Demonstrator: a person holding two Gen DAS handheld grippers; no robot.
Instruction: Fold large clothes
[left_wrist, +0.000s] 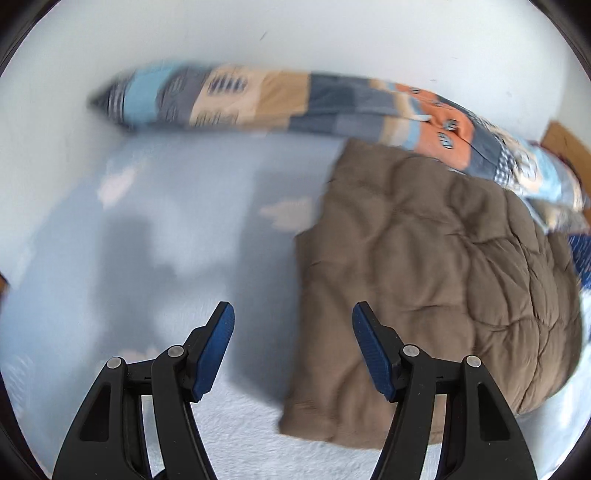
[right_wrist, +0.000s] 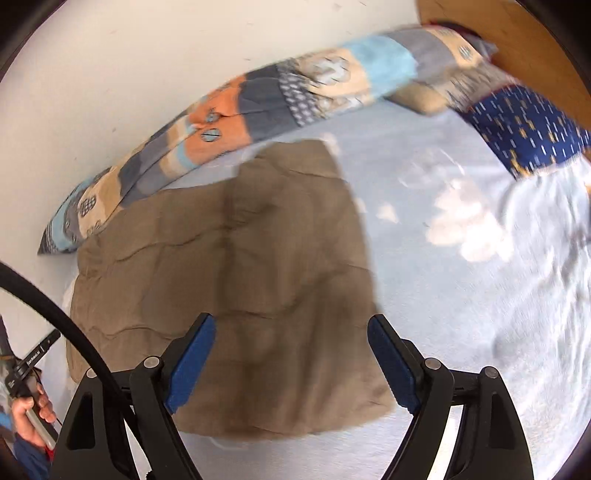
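Garment: the brown quilted jacket (left_wrist: 424, 266) lies already doubled into a rough rectangle on the pale blue bed sheet (left_wrist: 166, 221); it fills the right half of my left view and the centre of my right view (right_wrist: 236, 280).
My left gripper (left_wrist: 291, 350): fingers apart, nothing between them, hanging over the jacket's left edge where it meets the sheet.
My right gripper (right_wrist: 291, 365): fingers spread wide and empty, above the jacket's near lower edge.
Feel, I judge: padded and puffy, soft, light for its bulk; the shell looks smooth, so probably slippery, and springy enough to reopen.
Where to grip: the near corners at the lower edge, biting through all the layers at a stitched seam, not a puffed panel.
Surroundings: a patchwork pillow (right_wrist: 229, 110) lies along the wall, touching the jacket's far edge; a navy patterned pillow (right_wrist: 528, 129) sits at upper right.
Sharpness: both views are blurred.
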